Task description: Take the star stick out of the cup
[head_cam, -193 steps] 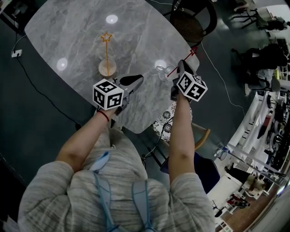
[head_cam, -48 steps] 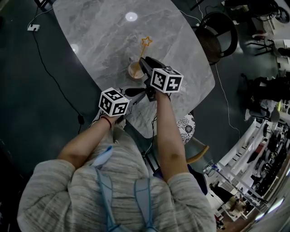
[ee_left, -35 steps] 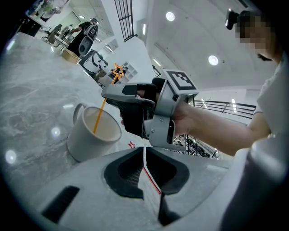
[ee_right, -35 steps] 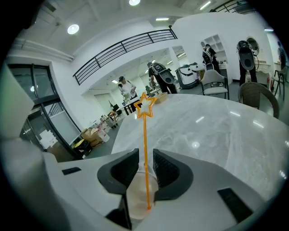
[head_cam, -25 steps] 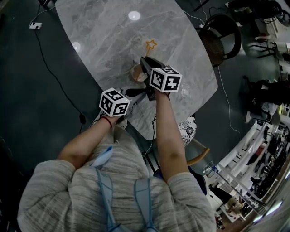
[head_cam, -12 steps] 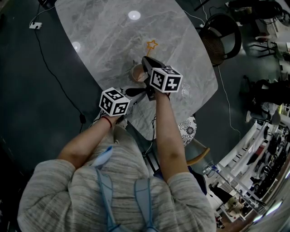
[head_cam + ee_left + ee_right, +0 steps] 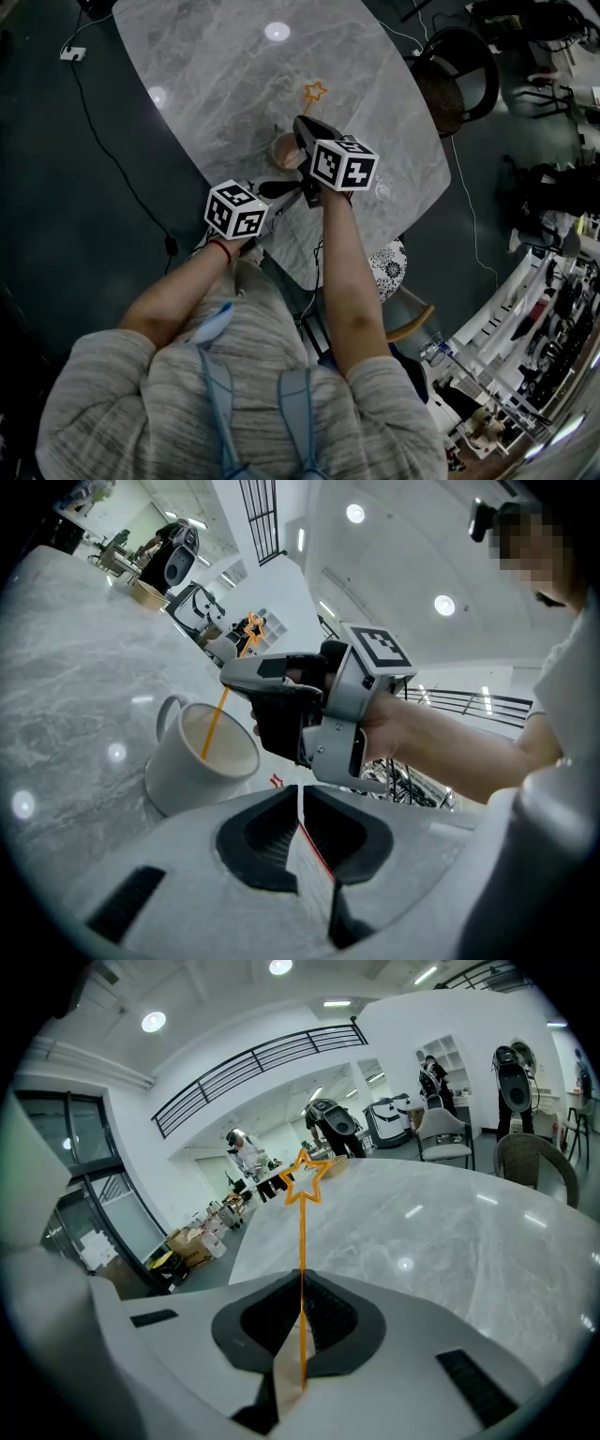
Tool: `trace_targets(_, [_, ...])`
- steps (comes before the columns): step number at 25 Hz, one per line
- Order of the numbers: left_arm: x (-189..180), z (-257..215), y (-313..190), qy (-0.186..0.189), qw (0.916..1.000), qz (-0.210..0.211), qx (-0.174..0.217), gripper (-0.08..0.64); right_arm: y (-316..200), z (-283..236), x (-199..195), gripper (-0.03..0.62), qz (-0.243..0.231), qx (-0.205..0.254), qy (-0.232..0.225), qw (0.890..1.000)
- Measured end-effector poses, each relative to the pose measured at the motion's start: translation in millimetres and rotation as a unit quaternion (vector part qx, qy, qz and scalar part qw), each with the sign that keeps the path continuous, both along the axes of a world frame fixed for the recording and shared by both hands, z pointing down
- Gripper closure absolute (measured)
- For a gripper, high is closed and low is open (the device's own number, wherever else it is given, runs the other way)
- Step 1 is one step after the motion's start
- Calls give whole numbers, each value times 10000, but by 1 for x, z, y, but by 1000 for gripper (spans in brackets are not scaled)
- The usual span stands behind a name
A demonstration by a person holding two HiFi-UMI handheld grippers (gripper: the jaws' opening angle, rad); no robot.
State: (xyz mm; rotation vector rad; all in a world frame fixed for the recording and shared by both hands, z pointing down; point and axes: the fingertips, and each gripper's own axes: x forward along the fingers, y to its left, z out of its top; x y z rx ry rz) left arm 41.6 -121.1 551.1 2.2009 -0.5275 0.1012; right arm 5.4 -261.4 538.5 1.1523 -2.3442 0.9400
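Note:
A white cup (image 7: pixel 283 150) stands on the grey marble table (image 7: pixel 216 66). An orange star stick (image 7: pixel 315 91) leans out of it. My right gripper (image 7: pixel 302 124) hangs over the cup, shut on the stick's shaft. In the right gripper view the star (image 7: pixel 305 1183) rises above the closed jaws (image 7: pixel 302 1335). The left gripper view shows the stick's (image 7: pixel 215 724) lower end still inside the cup (image 7: pixel 187 771), held by the right gripper (image 7: pixel 234 674). My left gripper (image 7: pixel 300 803) stays near the table's front edge, shut on a thin red stick (image 7: pixel 317 851).
A clear glass (image 7: pixel 382 190) stands on the table right of my right arm. A dark round chair (image 7: pixel 459 70) sits beyond the table's right edge. A cable (image 7: pixel 103 122) runs across the dark floor at left.
Since 7.7 s ago my right gripper has moved left from the glass to the cup and shut on the star stick. Over the last second almost nothing has moved.

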Motion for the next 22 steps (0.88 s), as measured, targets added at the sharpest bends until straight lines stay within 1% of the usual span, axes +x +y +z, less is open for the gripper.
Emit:
trace_targets(4, [-2,3,2,7,10000,18,-1,532,0,-5,-2,578,26,81,-19,10000])
trace_targets(10, [4,3,6,-23,10000,88,15,532,-1,-21,11,578,152,199,-106,9996])
trace_targets(17, [6,2,14,-39,9998,163,45,532,1,-36,25,578,377,336,-182,9986])
trace_targets(22, [8,2,20,-61,9998,208,54,532,2,-55,39,578,596,522,-296,9964])
